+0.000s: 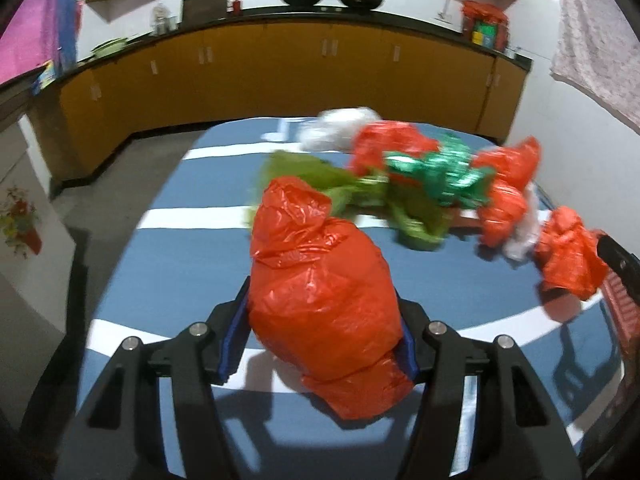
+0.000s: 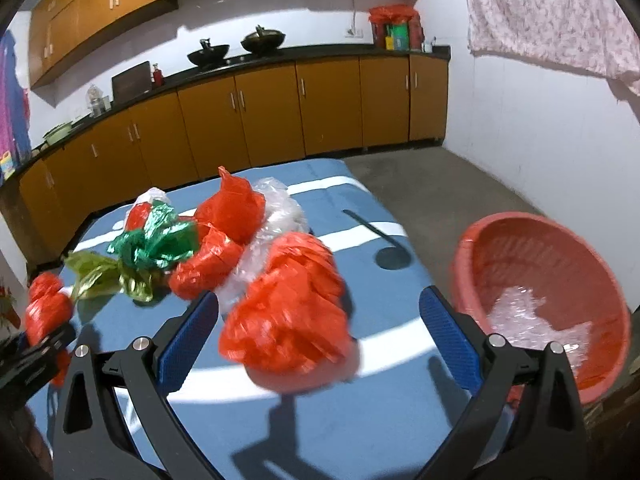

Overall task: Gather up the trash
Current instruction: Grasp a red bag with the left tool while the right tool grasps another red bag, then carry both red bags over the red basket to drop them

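Note:
My left gripper [image 1: 320,336] is shut on a crumpled red plastic bag [image 1: 320,300] and holds it above the blue striped table [image 1: 192,240]; it also shows at the left edge of the right wrist view [image 2: 46,312]. My right gripper [image 2: 320,320] is open, with a blurred red bag [image 2: 288,312] between its blue pads [image 2: 188,332], not touching either pad. A pile of trash lies mid-table: red bags [image 2: 228,216], a green foil wrapper [image 2: 156,240], an olive-green bag [image 2: 100,276] and clear plastic [image 2: 280,208]. The pile also shows in the left wrist view [image 1: 424,176].
A red plastic basket [image 2: 520,248] stands off the table's right edge, tilted toward me, with clear plastic [image 2: 528,320] inside. Orange kitchen cabinets [image 2: 280,108] with a black counter run behind the table. A floral cloth [image 2: 552,16] hangs on the right wall.

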Tool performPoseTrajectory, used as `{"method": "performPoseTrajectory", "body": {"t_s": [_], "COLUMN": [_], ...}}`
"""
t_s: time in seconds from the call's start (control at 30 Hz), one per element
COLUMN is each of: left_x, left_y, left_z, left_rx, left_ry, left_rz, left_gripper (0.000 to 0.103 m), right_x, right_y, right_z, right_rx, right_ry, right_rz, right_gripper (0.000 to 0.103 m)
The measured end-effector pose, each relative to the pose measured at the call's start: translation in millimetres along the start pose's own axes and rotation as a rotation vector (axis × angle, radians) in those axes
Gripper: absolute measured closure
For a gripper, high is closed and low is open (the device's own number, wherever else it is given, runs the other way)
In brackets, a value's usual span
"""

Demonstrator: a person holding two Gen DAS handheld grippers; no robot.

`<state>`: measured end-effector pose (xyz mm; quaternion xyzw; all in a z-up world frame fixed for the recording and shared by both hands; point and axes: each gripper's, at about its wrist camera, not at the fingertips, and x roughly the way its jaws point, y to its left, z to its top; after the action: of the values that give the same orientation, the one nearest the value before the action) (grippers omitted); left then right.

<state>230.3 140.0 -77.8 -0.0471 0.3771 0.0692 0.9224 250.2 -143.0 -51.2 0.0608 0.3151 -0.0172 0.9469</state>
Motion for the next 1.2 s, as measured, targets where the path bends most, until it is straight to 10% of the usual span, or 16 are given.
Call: {"method": "performPoseTrajectory", "body": {"t_s": [0.3,0.67,1.2], "left_x": [9,14,-7], "left_y": [40,42,21], "left_z": [0,0,6], "left_rx": [-0.059,-0.061,-0.040], "left_ry": [0.015,0.020,-0.036], "left_rz": [0.052,0.039,-0.042], "left_gripper": [0.044,0.043,0.045], "right_x": [45,53,5], "right_y": [10,19,-6], "right_z": [0,-2,-6], "right_rx": [0.027,-0.036,-0.021], "right_ry": [0.122,0.171,0.096], "right_rz": [-0.042,-0.002,0.013], "right_gripper": [0.005,0.050,0.050]}}
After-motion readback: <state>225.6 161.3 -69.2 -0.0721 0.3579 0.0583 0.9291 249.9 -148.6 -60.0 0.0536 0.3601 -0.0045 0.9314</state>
